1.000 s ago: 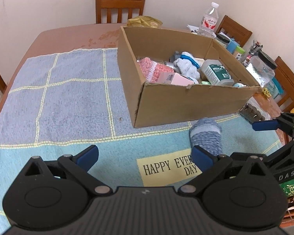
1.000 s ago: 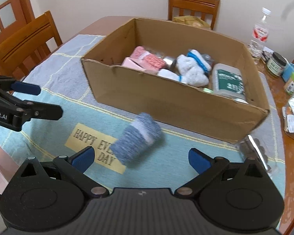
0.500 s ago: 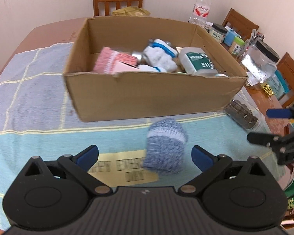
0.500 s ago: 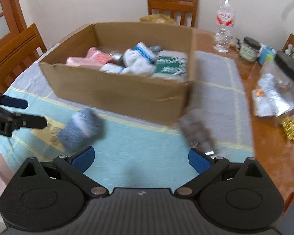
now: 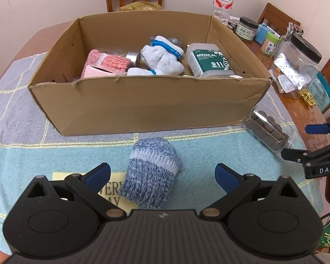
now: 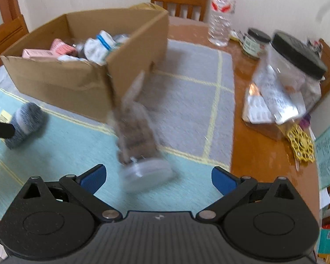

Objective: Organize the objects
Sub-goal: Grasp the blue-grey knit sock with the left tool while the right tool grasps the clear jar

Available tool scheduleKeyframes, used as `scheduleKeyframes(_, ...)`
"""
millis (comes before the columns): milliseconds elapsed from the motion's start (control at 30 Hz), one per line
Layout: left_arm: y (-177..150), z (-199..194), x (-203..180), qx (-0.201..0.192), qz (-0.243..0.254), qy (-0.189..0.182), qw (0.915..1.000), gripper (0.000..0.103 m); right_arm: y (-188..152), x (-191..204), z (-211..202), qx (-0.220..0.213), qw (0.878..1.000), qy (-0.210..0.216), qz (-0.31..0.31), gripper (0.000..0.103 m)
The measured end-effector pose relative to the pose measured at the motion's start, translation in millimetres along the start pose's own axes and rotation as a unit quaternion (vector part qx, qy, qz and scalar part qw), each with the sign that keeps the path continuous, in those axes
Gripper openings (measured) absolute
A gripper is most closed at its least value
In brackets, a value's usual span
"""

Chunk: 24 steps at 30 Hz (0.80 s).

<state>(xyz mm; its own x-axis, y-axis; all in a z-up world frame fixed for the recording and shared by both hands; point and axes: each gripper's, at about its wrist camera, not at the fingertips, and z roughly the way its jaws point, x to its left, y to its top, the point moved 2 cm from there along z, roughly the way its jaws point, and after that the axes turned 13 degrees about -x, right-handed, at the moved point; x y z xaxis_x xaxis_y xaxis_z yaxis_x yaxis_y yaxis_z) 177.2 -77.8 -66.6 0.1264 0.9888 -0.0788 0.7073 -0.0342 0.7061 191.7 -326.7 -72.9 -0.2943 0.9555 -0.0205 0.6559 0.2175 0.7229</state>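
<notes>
A rolled blue-and-white knit sock (image 5: 151, 171) lies on the light blue cloth in front of the cardboard box (image 5: 143, 107), between the spread fingers of my left gripper (image 5: 162, 175), which is open and not touching it. In the right wrist view the sock (image 6: 25, 124) sits far left. A clear jar of dark cookies (image 6: 138, 140) lies on its side ahead of my open right gripper (image 6: 158, 177), lid toward me, blurred. The same jar (image 5: 267, 132) shows by the box's right corner in the left view, with the right gripper (image 5: 305, 140) near it.
The box holds pink socks (image 5: 105, 62), white socks (image 5: 162, 57) and a green medical bottle (image 5: 209, 60). A water bottle (image 6: 222, 15), small jars (image 6: 255, 41) and a big black-lidded jar (image 6: 290, 72) crowd the table's right side. Wooden chairs ring the table.
My left gripper swung right and closer, centring on the sock. My right gripper swung right, away from the sock, and now faces the cookie jar. Both stayed open.
</notes>
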Motion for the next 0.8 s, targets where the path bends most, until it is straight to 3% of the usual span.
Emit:
scheduleKeyframes(400, 5.9, 6.4, -2.9, 0.002, 0.001, 0.003, 1.0000, 0.100, -4.1, -40.6, 2.7, 0.016, 0.999, -0.036, 0.020, 0.103)
scheduleKeyframes(633, 5.5, 10.6, 0.6, 0.010, 0.003, -0.001, 0.9999, 0.100, 7.5, -23.9, 0.2, -0.007, 0.998, 0.033, 0.058, 0.103)
scheduleKeyframes(800, 4.6, 10.0, 6.9, 0.014, 0.003, -0.002, 0.9999, 0.100, 18.2, -1.5, 20.5, -0.004, 0.996, 0.041, 0.076, 0.103)
